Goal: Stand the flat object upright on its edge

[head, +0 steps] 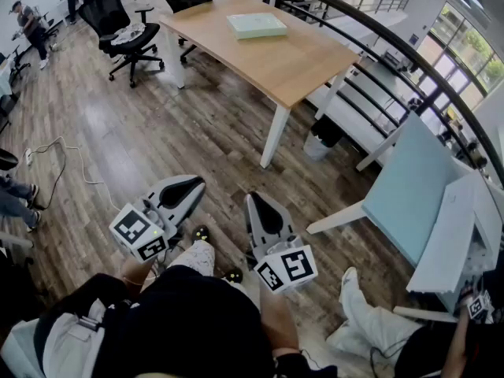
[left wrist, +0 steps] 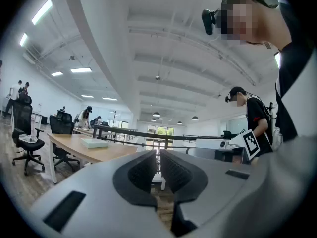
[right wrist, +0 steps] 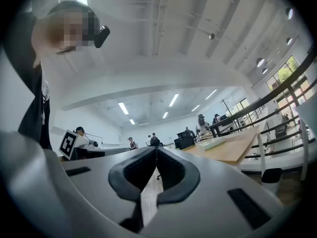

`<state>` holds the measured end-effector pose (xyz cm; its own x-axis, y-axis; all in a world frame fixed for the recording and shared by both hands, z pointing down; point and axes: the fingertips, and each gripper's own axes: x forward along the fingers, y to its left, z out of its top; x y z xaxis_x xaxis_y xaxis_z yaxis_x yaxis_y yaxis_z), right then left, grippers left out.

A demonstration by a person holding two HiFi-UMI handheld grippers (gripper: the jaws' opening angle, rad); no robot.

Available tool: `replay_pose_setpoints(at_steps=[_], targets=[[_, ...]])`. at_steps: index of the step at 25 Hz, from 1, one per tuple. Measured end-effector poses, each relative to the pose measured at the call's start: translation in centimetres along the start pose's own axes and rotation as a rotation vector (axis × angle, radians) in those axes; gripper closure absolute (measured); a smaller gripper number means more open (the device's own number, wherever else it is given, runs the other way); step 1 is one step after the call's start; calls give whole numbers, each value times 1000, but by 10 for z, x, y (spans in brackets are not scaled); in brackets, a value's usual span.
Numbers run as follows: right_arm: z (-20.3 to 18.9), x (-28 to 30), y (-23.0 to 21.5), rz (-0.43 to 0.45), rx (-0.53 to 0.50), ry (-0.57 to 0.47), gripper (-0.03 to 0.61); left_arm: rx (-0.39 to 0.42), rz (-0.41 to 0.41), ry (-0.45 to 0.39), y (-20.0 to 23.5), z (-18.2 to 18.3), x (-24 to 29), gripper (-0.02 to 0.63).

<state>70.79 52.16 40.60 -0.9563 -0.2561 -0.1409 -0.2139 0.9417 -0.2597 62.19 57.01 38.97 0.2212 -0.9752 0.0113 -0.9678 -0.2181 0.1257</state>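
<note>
The flat object is a pale green, book-like slab (head: 257, 25) lying flat on the far wooden table (head: 291, 61). In the left gripper view the slab (left wrist: 94, 143) sits on the table to the left, and in the right gripper view the slab (right wrist: 213, 143) sits on the table to the right. My left gripper (head: 191, 184) and right gripper (head: 253, 201) are held close to my body over the wooden floor, well short of the table. Both point roughly level. The left gripper's (left wrist: 158, 165) jaws are shut with nothing between them, and so are the right gripper's (right wrist: 156, 161).
Black office chairs (head: 126, 34) stand left of the table. A dark bin (head: 321, 138) sits by a table leg. A black railing (head: 409, 53) runs along the right. A pale blue panel (head: 417, 187) leans at right, near another person (head: 370, 321). A white cable (head: 67, 154) lies on the floor.
</note>
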Motion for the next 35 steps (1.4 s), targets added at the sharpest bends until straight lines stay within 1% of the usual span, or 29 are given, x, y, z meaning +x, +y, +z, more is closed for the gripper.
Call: replay_pose_setpoints(at_steps=[7,12,18,21,25,27,31,35], targets=[[8,13,1,0,31,-47,554,-13,5,-10,17,2,-2,581],[13,25,7,24,-2,-57,554,-23,-27,-23,26,3,5,581],[8,51,11,40,-27,-25,554,-22,-42,-33,48,9,12,581],[1,69,11,37,-20,-5,554,-31,-43,-33,65,11,12,581],[-11,102,9,56,1,32,554,-41,-25,-25,96,11,11,581],[-17,126,10,80,6,52,554,-39,0,-23,118,12,7,581],[-21,176,17,127,0,48,554,-36,65,-23,168,17,-5,581],[-33,223,25,178,2,106,554,-49,114,-42,211,23,-15,581]])
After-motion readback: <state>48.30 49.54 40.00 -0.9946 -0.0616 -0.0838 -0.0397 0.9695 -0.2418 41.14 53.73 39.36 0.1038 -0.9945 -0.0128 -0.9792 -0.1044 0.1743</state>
